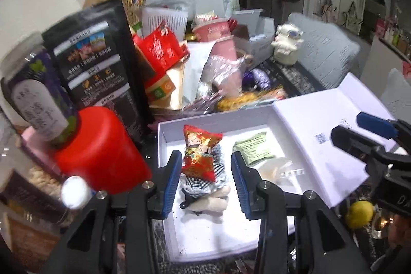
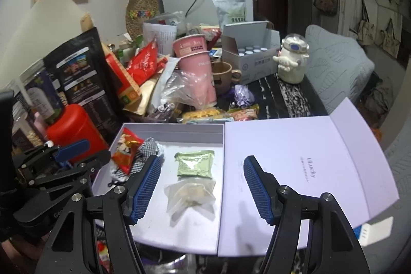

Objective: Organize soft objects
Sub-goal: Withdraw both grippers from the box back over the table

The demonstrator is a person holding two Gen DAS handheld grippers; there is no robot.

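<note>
- A small rag doll (image 1: 205, 180) in black-and-white checked cloth, with pale stuffed legs, is lying inside the white box (image 1: 164, 145), toward its 9 o'clock wall.
- A crinkly red and gold foil snack packet (image 1: 199, 153) is resting on top of the doll, its shiny skin creased and puffed.
- The left tongs (image 1: 205, 179) are standing spread wide, one ribbed blue pad at 9 o'clock of the doll and the other at 3 o'clock; neither pad is seen touching the cloth, so they are holding nothing.
- In the right wrist view, a flat, matte green square sachet (image 2: 194, 163) is lying in the middle of the box, and at its 6 o'clock a cloudy, crumpled clear plastic pouch (image 2: 190, 197) is touching its lower edge.
- The right tongs (image 2: 201, 190) are gaping wide and empty, with the sachet and the pouch sitting between the pads; the doll (image 2: 143, 153) is lying at 10 o'clock of them, outside the left pad.
- The smooth, stiff hinged lid (image 2: 295, 171) of the box is lying flat open at 3 o'clock.
- A glossy red round canister (image 1: 100, 150) is standing just beside the box at 9 o'clock, on the cluttered counter (image 2: 282, 96).
- Stacked pink paper cups (image 2: 196, 68) are rising at 12 o'clock beyond the box.
</note>
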